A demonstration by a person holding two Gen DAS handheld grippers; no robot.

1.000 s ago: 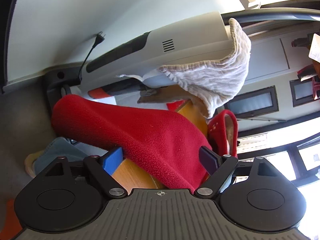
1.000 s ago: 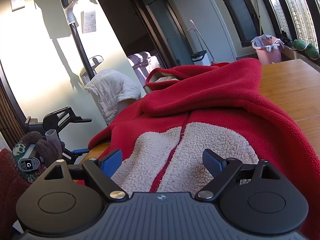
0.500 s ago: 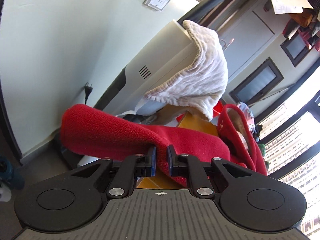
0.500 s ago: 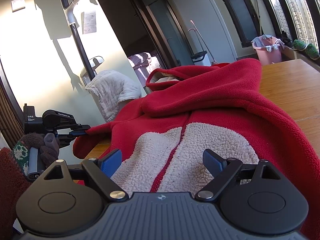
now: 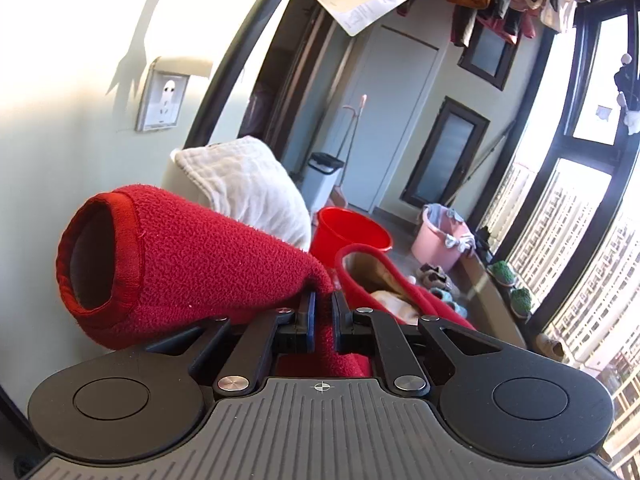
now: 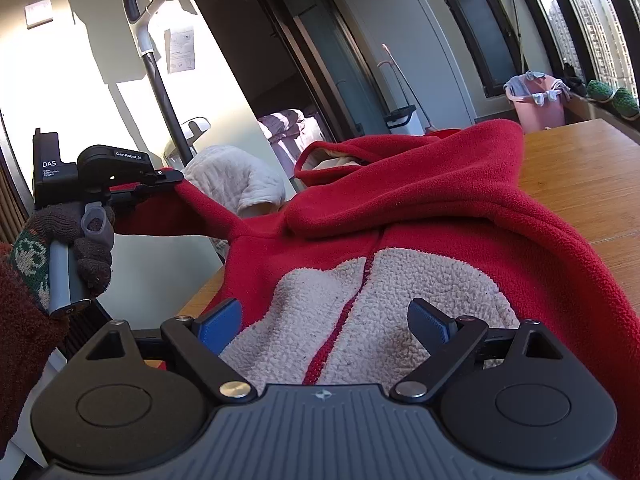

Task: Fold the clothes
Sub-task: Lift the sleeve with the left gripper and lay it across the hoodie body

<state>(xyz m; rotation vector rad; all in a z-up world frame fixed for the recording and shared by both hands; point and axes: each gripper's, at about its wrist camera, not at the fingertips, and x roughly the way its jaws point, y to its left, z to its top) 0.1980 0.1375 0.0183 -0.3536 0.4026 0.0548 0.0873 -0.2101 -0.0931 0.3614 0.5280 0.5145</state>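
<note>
1. Nearest in the right wrist view, the right gripper (image 6: 324, 324) hovers just over the cream fleece lining of the red hooded jacket (image 6: 420, 208), its fingers (image 6: 219, 325) spread wide and opening a touch more, pressing on nothing
2. The jacket lies on the wooden desk (image 6: 580, 160), front up, hood toward the far edge
3. The left gripper (image 5: 323, 316) has its fingers together, clamped on a pinch of the red sleeve (image 5: 200, 264), which is raised off the desk with its cuff opening toward the wall; a gloved hand (image 6: 76, 240) carries this tool
4. Risk: the pinch looks thin, so the thick fleece may slip out if the sleeve is swung across quickly
5. Risk: with the right fingers not holding the body down, pulling the sleeve could drag the whole jacket toward the desk edge
6. Beyond, a white cloth (image 5: 244, 184) drapes over an appliance; the sleeve might brush it
7. Hidden: the jacket's far sleeve and its lower hem, the latter cut off under the right gripper
</note>
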